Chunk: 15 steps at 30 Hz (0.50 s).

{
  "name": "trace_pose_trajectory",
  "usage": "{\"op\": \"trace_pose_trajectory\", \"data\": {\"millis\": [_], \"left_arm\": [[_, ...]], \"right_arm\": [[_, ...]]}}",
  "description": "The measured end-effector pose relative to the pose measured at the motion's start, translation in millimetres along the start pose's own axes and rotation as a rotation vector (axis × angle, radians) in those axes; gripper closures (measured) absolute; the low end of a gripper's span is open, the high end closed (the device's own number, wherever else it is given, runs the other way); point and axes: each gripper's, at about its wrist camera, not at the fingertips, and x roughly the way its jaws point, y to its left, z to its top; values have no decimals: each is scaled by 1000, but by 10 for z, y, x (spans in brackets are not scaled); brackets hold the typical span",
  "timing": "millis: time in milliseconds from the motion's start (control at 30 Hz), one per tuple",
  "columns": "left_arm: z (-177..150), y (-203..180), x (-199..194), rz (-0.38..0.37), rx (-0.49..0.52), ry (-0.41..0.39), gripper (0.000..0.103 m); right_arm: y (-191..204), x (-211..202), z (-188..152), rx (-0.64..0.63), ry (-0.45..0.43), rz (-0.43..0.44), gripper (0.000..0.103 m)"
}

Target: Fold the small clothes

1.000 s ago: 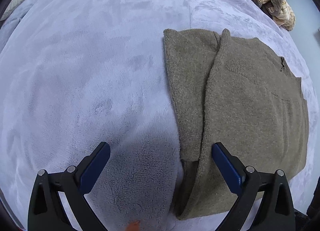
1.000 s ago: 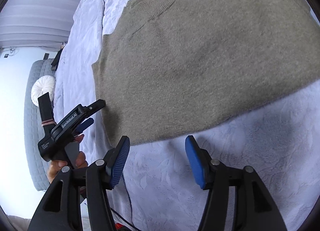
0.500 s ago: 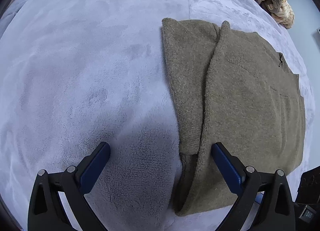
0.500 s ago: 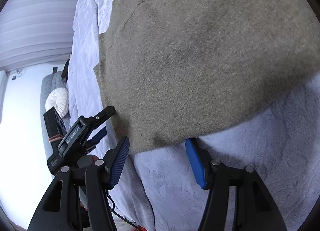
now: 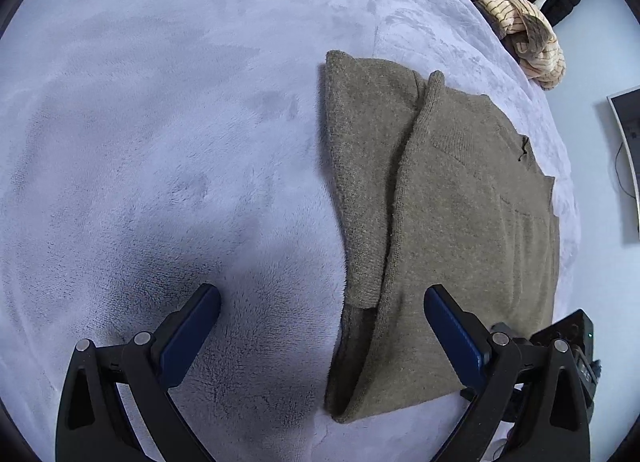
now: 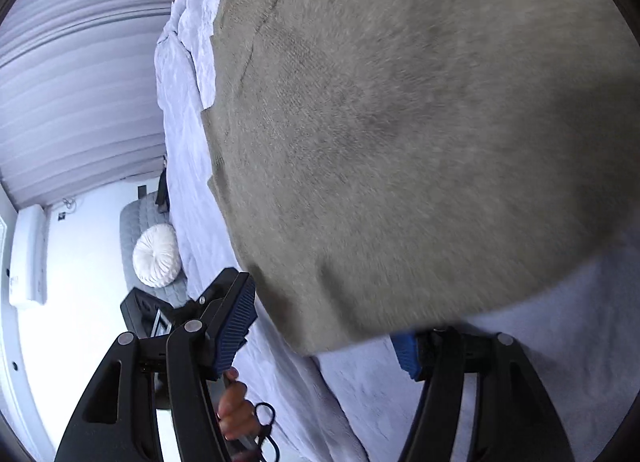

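Nearest the right tool (image 6: 320,326): near hem corner of the olive sweater (image 6: 400,141), draped over the tip of the right-hand pad and hiding it, left-hand pad clear of the cloth. Jaws about half open; not yet pinched, as far as can be told, though the covered pad may be touching knit. Probably lined up to slide under and take this corner.

Under the left tool (image 5: 322,326): same sweater's folded side edge, running away from the fingers lengthwise, bulk lying off to the right. Jaws wide apart, holding nothing, straddling that edge with one pad over the lavender bed cover (image 5: 160,141) and the other over the knit.

Farther off: sweater flat on the bed, long axis pointing away, sleeve folded in along the left side. Beyond it, a striped heap of clothes (image 5: 524,37) at the bed's far corner.
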Motion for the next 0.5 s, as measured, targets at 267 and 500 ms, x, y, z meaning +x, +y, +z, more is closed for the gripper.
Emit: {"op": "trace_pose_trajectory", "data": {"millis": [267,500], "left_arm": [[79,101,-31,-346,-125,53,2],[335,-317,135,-520,-88,93,2]], "right_arm": [[290,-154,159,-19,16,300,93],[441,-189,169,-103,49,284,93]]}}
